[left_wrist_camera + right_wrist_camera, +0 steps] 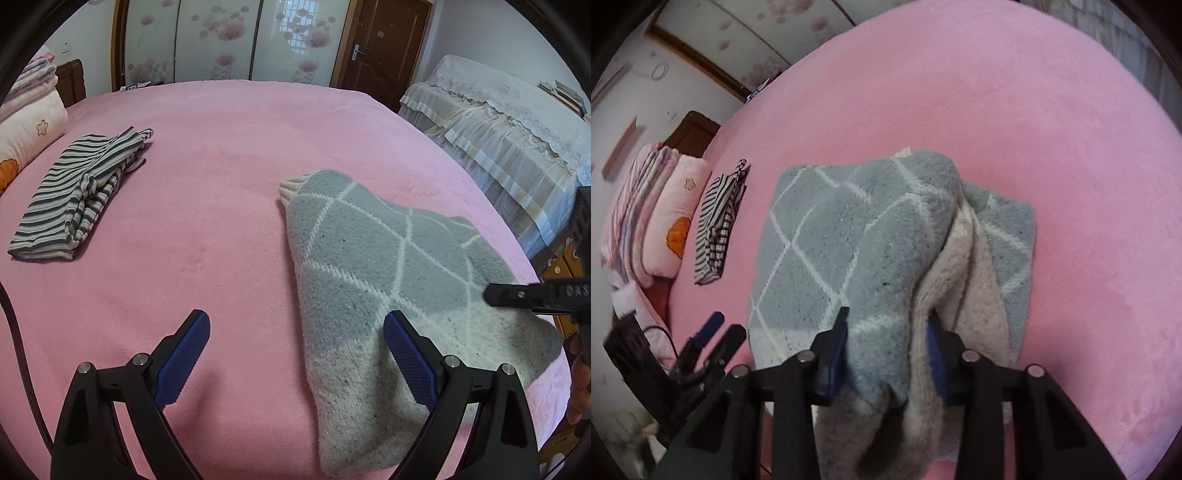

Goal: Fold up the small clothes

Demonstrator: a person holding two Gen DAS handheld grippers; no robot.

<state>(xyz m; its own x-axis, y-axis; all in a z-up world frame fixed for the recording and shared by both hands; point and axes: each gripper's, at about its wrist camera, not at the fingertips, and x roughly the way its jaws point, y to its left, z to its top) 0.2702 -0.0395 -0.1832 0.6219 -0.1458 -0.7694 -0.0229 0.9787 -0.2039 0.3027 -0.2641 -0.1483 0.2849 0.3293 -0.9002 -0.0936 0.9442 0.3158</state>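
Observation:
A grey knit sweater (pixel 373 266) with a white diamond pattern lies folded on the pink bed (pixel 229 155). My left gripper (pixel 295 354) is open and empty, low over the bed, its right finger over the sweater's near left edge. My right gripper (pixel 888 350) is shut on a bunched edge of the sweater (pixel 857 229) and lifts it. The right gripper also shows in the left wrist view (pixel 517 293) at the sweater's right edge. The left gripper shows in the right wrist view (pixel 713 332).
A folded striped garment (pixel 77 195) lies on the bed at the left, also in the right wrist view (pixel 718 221). Pillows (pixel 26 129) are stacked at the headboard. A lace-covered piece of furniture (pixel 498 122) stands to the right. The bed's edge runs close behind the sweater's right side.

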